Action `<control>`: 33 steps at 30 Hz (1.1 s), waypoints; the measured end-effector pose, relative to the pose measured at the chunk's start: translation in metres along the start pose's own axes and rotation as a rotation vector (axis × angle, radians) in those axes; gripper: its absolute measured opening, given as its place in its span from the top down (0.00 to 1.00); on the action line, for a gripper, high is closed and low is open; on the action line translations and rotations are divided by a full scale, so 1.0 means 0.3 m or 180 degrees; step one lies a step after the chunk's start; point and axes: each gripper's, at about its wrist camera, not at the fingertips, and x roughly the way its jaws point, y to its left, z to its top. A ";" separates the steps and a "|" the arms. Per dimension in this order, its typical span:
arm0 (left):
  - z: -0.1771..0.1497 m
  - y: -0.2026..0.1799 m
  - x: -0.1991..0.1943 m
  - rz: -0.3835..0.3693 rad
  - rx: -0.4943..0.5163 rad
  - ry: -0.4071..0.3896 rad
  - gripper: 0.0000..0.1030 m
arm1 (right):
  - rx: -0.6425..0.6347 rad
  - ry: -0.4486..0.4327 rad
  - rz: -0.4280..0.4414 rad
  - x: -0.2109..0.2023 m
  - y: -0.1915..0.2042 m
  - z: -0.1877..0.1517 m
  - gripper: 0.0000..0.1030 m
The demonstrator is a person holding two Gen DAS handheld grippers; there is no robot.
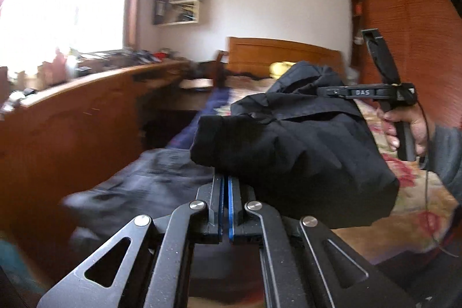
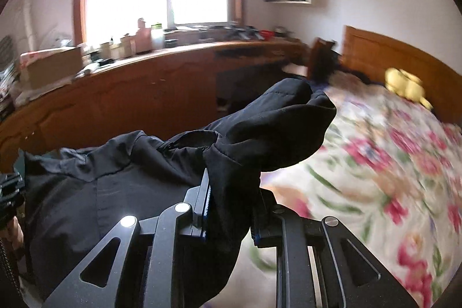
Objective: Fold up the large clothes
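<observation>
The black jacket (image 2: 260, 132) is held up in the air above the bed (image 2: 389, 163), a padded part of it bunched at the centre of the right wrist view and a flatter panel spread out toward 8 o'clock. It is judged to be soft, bulky and fairly light, with a smooth shell that could slip; a thick fold or a seam is the surest place to take hold, not a single thin layer. The right claw (image 2: 231, 210) is seen clamped on a thick gather of the jacket, cloth filling the gap between its jaws. In the left wrist view the jacket is draped at 2 o'clock of the left claw (image 1: 226, 204), whose blue pads are pressed together; whether a thin edge of cloth is pinched at their tips cannot be told, since the fabric covers them. A hand (image 1: 410, 129) on the other handle is seen at 3 o'clock. A cluttered wooden counter (image 2: 144, 77) is set along the window wall at 10 o'clock.
</observation>
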 end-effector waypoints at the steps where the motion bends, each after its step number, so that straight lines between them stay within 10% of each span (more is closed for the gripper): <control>1: 0.006 0.063 -0.021 0.0150 0.0013 -0.0014 0.98 | -0.0012 -0.0013 0.0081 0.062 0.032 0.036 0.80; 7: -0.070 0.334 -0.026 0.0718 -0.0189 0.0198 0.98 | -0.0037 0.0204 0.0384 0.370 0.227 0.044 0.78; 15: -0.309 0.489 0.059 0.0755 -0.0635 0.0623 0.98 | -0.0143 0.0794 0.0203 0.599 0.237 -0.145 0.66; 21: -0.295 0.468 -0.013 0.0827 -0.0695 0.0567 0.98 | -0.0405 0.0648 0.0157 0.492 0.222 -0.092 0.46; 33: -0.139 0.346 -0.120 0.0722 -0.0461 0.0480 0.91 | -0.0173 0.0309 0.0255 0.077 0.171 -0.247 0.36</control>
